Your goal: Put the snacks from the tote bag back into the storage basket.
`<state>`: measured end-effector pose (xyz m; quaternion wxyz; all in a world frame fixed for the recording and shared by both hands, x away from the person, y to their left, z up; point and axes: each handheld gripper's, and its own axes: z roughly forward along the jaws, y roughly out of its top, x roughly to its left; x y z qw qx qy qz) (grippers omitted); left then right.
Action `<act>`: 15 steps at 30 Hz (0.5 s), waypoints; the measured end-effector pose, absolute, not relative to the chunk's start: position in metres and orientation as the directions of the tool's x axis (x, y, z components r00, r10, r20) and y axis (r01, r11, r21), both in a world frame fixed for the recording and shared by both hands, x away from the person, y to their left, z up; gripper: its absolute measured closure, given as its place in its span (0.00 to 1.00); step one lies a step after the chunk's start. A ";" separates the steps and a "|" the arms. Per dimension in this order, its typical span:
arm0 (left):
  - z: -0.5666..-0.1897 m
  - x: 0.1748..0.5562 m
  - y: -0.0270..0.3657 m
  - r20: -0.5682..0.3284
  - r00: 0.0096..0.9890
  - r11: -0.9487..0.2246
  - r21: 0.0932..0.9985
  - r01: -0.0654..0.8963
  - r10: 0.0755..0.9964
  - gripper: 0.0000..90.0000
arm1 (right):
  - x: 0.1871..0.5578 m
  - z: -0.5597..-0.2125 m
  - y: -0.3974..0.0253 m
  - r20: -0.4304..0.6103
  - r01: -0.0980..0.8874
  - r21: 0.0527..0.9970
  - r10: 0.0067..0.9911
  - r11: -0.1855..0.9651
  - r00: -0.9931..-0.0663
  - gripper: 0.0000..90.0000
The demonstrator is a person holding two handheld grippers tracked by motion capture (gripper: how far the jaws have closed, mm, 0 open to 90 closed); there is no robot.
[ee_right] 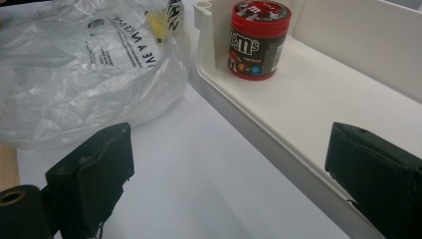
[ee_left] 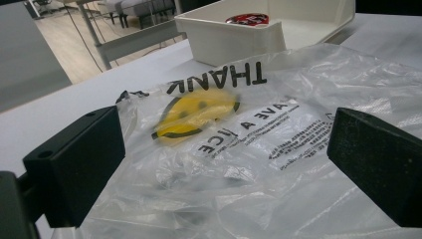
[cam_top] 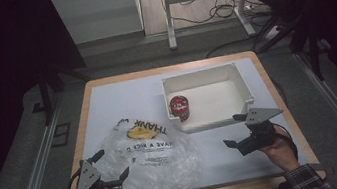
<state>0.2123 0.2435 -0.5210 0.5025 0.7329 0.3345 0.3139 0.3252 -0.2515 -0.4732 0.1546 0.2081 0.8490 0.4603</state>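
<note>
We're at the approach w/ both sets of jaws wide open, empty: left gripper (cam_top: 111, 166) at the plastic bag (cam_top: 152, 152), right gripper (cam_top: 235, 130) nr the white bin (cam_top: 243, 86) w/ the candy jar (cam_top: 179, 108); next, we reckon, pinch the bag's edge.

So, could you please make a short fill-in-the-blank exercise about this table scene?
1. The red-lidded candy jar stands inside the white ____.
2. The plastic bag carries a yellow ____ face.
3. The jaws of the left gripper are ____, beside the bag.
4. The right gripper holds ____.

Missing words: bin; smiley; open; nothing
</note>
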 end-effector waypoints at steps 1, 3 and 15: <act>-0.521 0.212 0.243 0.123 0.579 -0.271 0.947 0.175 0.806 0.02 | 0.324 -0.473 -0.252 -0.070 0.214 0.846 0.498 0.489 -0.864 0.06; -0.521 0.212 0.243 0.123 0.579 -0.271 0.947 0.175 0.806 0.02 | 0.323 -0.474 -0.254 -0.069 0.217 0.845 0.502 0.489 -0.862 0.06; -0.521 0.213 0.243 0.121 0.580 -0.269 0.947 0.176 0.806 0.02 | 0.317 -0.476 -0.263 -0.085 0.223 0.836 0.520 0.501 -0.850 0.06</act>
